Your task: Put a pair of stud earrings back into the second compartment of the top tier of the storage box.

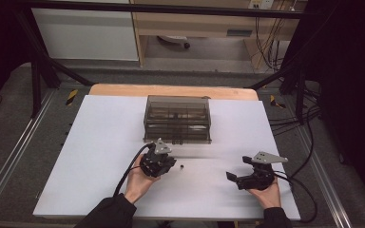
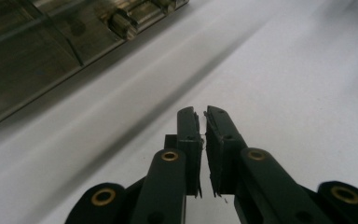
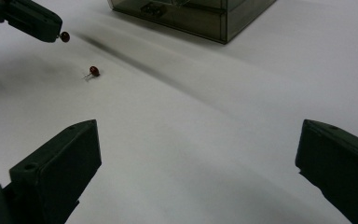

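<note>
A small red-headed pin [image 3: 65, 36] sticks out at the tip of my left gripper [image 3: 51, 29], whose jaws are shut on its thin shaft just above the white table. In the left gripper view those jaws [image 2: 201, 114] are pressed together, with only a hairline gap. A second red-headed pin [image 3: 93, 71] lies on the table just below that tip, seen from above as a dark speck [image 1: 182, 166] to the right of the left gripper [image 1: 172, 162]. My right gripper [image 1: 237, 167] rests low at the front right with its jaws [image 3: 198, 128] wide apart and nothing between them.
A smoky transparent plastic box [image 1: 177, 118] with inner compartments and a closed lid stands at the middle back of the white sheet [image 1: 100, 156]. Its corner [image 3: 223, 28] lies beyond the pins. Cables trail off the table's right side [image 1: 309, 156].
</note>
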Motion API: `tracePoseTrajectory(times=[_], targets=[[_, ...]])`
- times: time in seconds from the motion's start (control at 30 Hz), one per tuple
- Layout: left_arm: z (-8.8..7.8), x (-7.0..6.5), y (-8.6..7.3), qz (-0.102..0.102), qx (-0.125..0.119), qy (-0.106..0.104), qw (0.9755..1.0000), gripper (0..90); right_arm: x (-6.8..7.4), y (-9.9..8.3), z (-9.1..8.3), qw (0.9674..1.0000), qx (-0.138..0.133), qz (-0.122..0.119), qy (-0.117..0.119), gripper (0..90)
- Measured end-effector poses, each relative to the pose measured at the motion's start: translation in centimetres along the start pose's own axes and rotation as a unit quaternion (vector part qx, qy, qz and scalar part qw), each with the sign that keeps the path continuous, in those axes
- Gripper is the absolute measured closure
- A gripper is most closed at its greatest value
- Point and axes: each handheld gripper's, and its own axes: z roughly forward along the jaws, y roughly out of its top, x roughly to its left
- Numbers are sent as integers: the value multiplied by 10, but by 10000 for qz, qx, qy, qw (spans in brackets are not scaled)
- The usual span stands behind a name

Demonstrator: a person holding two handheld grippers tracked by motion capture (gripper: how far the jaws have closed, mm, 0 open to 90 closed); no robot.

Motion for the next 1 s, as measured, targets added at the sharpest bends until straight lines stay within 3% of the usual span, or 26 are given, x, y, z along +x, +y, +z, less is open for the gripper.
tracePoseTrajectory(times=[0.37,0.63,1.0], targets=[[-20,5,19,147,-203,-38,9997,840,0,0,0,10000,3,-3,2,6],[-29,9,33,78,-246,9,9997,840,0,0,0,10000,1,-5,2,6],[-29,16,50,37,-287,40,9996,840,0,0,0,10000,5,-14,0,6]])
